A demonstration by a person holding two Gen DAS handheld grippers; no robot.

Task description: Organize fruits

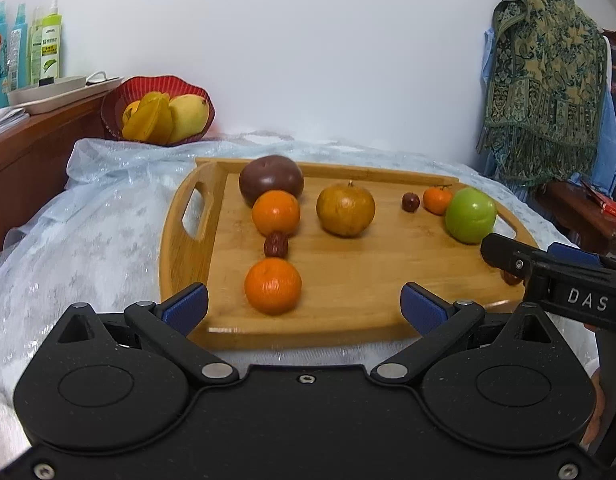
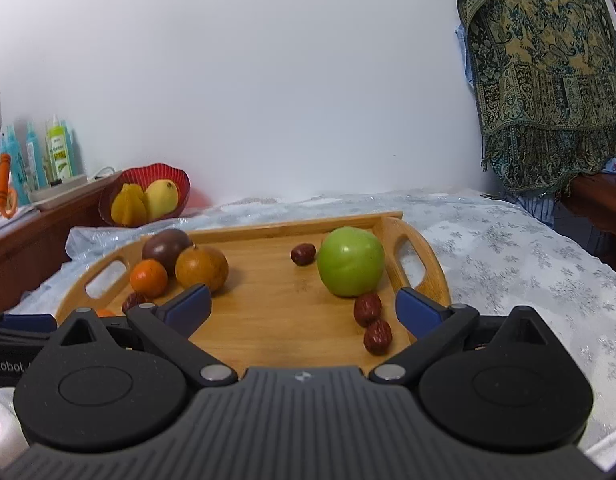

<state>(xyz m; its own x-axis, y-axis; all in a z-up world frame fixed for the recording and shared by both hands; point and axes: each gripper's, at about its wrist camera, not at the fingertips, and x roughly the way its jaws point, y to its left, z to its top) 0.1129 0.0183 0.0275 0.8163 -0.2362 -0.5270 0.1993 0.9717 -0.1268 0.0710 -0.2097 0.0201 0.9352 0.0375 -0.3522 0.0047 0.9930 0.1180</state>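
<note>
Fruits, like the firm, smooth orange [image 1: 272, 286] at twelve o'clock, need mid-body grips; both grippers' fingers [image 1: 186, 306] gape empty.

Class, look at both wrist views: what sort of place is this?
Probably a room in a home: a wooden tray of fruit on a lacy cloth, a red fruit bowl, spray bottles on a sideboard.

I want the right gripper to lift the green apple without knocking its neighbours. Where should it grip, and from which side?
Grip the green apple across its widest middle, coming from above with the right gripper, whose jaws stand open. It sits upright and round, so the sides offer equal holds. A low frontal approach risks the two red dates at its near right and the tray rim beyond.
</note>
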